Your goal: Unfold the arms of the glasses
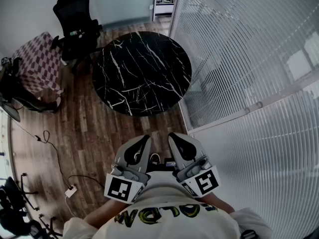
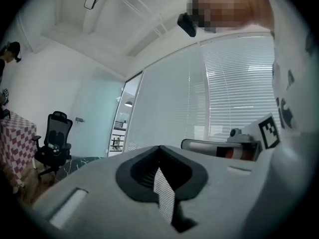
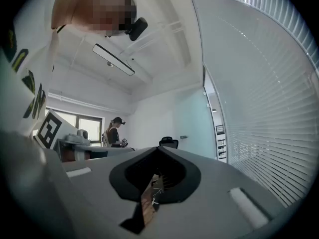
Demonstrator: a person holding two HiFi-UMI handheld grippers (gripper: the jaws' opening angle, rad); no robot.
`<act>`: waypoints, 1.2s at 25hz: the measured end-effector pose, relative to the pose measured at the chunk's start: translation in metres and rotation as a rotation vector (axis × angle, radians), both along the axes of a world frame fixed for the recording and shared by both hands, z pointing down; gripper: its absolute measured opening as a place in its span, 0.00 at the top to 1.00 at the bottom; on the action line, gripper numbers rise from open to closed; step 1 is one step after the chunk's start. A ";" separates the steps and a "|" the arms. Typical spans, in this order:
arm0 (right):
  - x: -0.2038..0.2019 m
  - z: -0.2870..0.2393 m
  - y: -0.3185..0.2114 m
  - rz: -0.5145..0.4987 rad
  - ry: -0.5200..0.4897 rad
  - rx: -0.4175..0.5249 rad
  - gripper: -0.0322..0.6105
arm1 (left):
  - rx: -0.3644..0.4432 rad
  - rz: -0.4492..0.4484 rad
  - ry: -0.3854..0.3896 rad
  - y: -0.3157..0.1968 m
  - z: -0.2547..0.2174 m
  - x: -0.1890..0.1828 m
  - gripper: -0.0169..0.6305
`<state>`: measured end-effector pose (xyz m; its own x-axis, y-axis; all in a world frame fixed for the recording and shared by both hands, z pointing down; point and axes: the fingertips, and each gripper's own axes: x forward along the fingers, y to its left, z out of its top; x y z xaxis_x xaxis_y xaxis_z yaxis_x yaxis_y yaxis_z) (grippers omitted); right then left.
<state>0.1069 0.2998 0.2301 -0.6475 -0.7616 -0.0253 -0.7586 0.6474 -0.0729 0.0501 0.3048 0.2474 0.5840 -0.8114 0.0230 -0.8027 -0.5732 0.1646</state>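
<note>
Where the hands are: both are drawn in close to the person's chest, side by side, just over the white shirt [image 1: 164, 218] with its yellow-green print.
Left gripper [image 1: 142, 142]: held level, its tip pointing away from the body toward the round black surface [image 1: 142, 73]; its jaws are clenched together with nothing between them.
Right gripper [image 1: 177, 141]: level too, just beside the left one and angled slightly toward it; its jaws are pressed together and empty.
Marker cubes: one sits at the rear of each gripper, the left cube [image 1: 121, 188] and the right cube [image 1: 204, 180], both nearest the body.
Surface: black marble with white veins, well apart from the grippers, with wood floor [image 1: 94, 133] between.
Glasses: cannot be made out in any view.
Right side: a glass wall with blinds [image 1: 249, 59] runs alongside the person.
Left side: a black office chair [image 1: 75, 21] stands beside the surface, near a checked cloth [image 1: 37, 63]; a cable [image 1: 50, 143] trails over the floor.
Background: another person [image 3: 113, 132] stands far off in the right gripper view.
</note>
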 end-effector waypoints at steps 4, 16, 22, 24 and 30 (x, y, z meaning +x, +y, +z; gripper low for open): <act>0.001 0.001 0.000 -0.004 0.005 -0.005 0.95 | -0.010 -0.003 0.005 -0.001 0.002 0.002 0.97; 0.002 0.008 -0.008 -0.026 0.020 -0.011 0.95 | -0.037 -0.020 0.011 -0.004 0.012 0.006 0.97; -0.013 0.012 -0.024 -0.036 0.024 -0.035 0.95 | -0.048 -0.042 0.007 -0.021 0.014 -0.013 0.97; -0.021 0.015 -0.036 -0.038 0.029 -0.041 0.95 | -0.056 -0.044 0.008 -0.033 0.017 -0.021 0.97; -0.052 0.026 -0.087 -0.016 0.041 -0.064 0.95 | -0.075 -0.014 0.004 -0.084 0.030 -0.051 0.97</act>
<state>0.0546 0.2124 0.2561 -0.6593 -0.7503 0.0496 -0.7513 0.6547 -0.0833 -0.0006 0.2212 0.2777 0.5730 -0.8155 0.0817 -0.8097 -0.5479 0.2104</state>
